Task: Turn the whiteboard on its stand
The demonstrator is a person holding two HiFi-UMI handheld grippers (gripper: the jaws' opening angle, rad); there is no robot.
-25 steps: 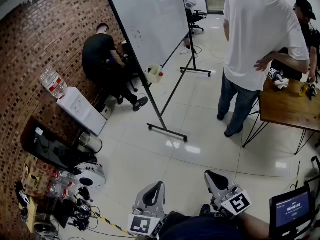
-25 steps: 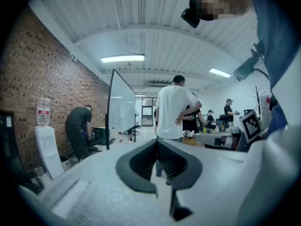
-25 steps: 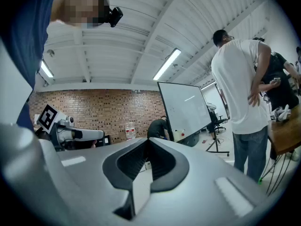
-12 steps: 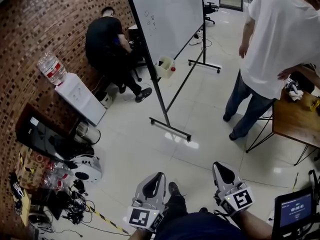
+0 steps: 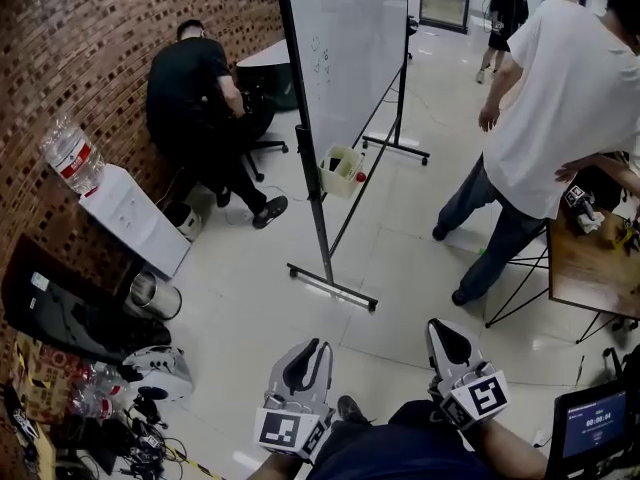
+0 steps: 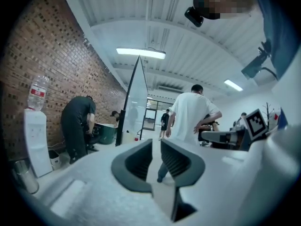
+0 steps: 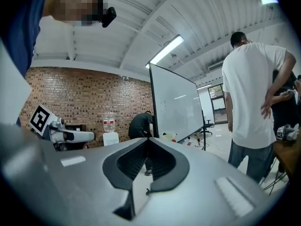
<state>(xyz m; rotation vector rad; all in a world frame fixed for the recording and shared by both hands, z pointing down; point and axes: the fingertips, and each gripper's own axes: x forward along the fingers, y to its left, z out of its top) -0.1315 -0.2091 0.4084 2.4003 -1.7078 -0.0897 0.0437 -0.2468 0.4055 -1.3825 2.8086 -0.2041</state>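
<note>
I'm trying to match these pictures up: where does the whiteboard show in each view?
Head view: whiteboard at top centre.
Left gripper view: whiteboard left of centre, nearly edge-on.
Right gripper view: whiteboard at centre, its face showing.
Shared landmark: person in white shirt, right of it everywhere.

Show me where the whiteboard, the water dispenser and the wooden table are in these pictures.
whiteboard (image 5: 350, 58): head view, middle of the white panel.
water dispenser (image 5: 135, 223): head view, on its white cabinet below the bottle.
wooden table (image 5: 588, 268): head view, bare part of the top.
</note>
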